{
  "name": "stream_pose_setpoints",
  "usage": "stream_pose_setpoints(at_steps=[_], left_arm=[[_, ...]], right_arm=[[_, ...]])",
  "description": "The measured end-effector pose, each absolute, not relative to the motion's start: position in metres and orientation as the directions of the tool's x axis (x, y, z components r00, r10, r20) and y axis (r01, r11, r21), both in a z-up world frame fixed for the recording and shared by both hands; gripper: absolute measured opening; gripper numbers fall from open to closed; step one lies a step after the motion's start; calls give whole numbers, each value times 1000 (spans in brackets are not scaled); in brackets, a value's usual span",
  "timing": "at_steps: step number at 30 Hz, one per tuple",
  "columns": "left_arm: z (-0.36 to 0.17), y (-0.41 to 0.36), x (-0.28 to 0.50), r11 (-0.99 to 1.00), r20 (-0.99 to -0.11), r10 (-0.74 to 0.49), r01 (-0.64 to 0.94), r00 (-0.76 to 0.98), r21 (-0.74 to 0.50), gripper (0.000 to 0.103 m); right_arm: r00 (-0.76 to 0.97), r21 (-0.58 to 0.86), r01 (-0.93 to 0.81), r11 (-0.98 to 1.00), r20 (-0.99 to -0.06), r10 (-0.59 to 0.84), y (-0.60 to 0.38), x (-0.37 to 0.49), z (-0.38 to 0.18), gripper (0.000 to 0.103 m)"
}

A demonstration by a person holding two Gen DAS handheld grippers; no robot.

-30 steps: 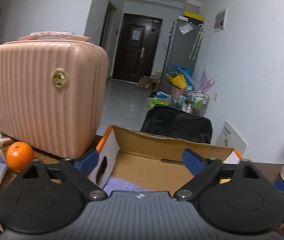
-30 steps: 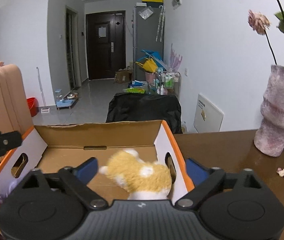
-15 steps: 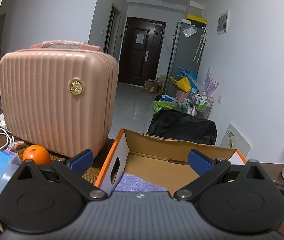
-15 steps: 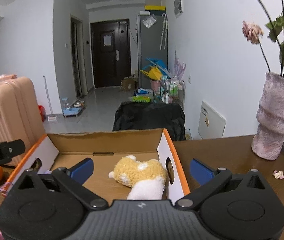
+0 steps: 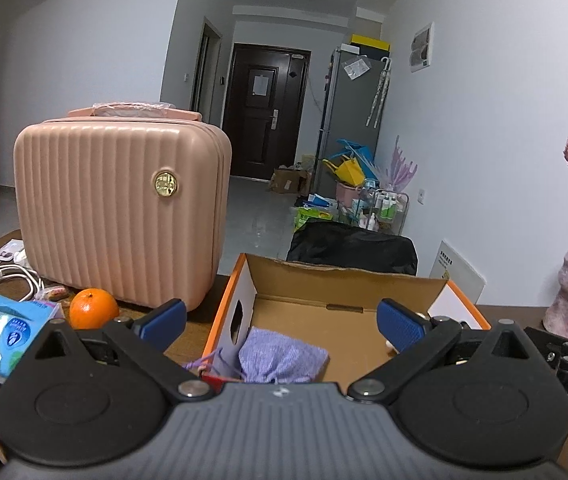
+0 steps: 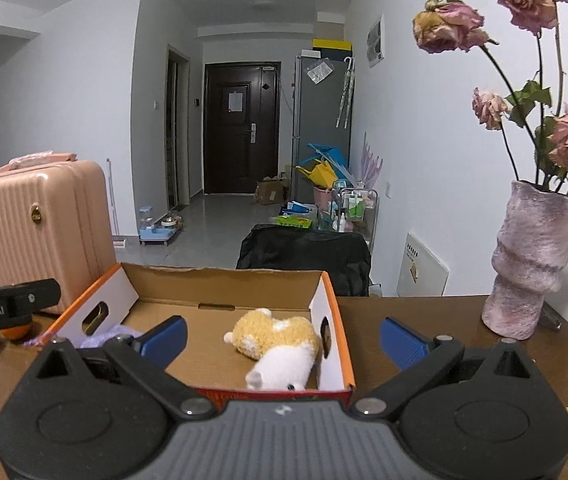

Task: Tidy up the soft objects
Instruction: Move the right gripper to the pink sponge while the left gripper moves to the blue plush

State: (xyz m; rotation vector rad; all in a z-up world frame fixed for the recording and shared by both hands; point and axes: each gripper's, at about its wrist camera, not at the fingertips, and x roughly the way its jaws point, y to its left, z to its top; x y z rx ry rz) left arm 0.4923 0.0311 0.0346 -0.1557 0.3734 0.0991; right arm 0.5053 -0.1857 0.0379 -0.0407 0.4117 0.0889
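In the cardboard box [image 6: 326, 300] at the middle of the wooden table [image 6: 424, 320], two soft things now lie loose: a yellow-and-white plush toy [image 6: 274, 346] against the right wall near the front right corner, and a lavender drawstring pouch [image 5: 282, 360] in the front left corner, its cord trailing over the front rim.

A second ago the plush sat right between the right gripper's [image 6: 282, 338] fingers, close to the lens. Now the toy rests on the box floor on its side, well clear of the blue pads [image 6: 402, 342], and that gripper has drawn back and up, so more of the table's right edge and the pink vase of dried roses [image 6: 530, 260] shows. Its jaws stand wide apart and hold nothing. The left gripper [image 5: 280, 318] has pulled back as well: more of the pouch shows in the left wrist view than before, and its jaws are likewise spread and empty.

My reading is that the plush has just been released, so both soft items in view are stowed. Toward the table's left edge, the pink ribbed suitcase [image 5: 124, 212], an orange [image 5: 94, 308] and a blue wet-wipes pack [image 5: 2, 330] sit outside the box. Whether any other soft item awaits cannot be told from these views.
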Motion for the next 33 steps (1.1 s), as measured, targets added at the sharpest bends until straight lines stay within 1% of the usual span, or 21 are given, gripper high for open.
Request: stream_pose_setpoints(at_steps=[24,33], left_arm=[[12,14,401,996,-401,35,-64,916,-59,103],[2,3,370,997,-406,2,-31,914,-65,103]], right_arm=[[913,-69,-115,991,-400,78,-224,417,13,103],[917,-93,-121,988,-391,75,-235,382,0,103]])
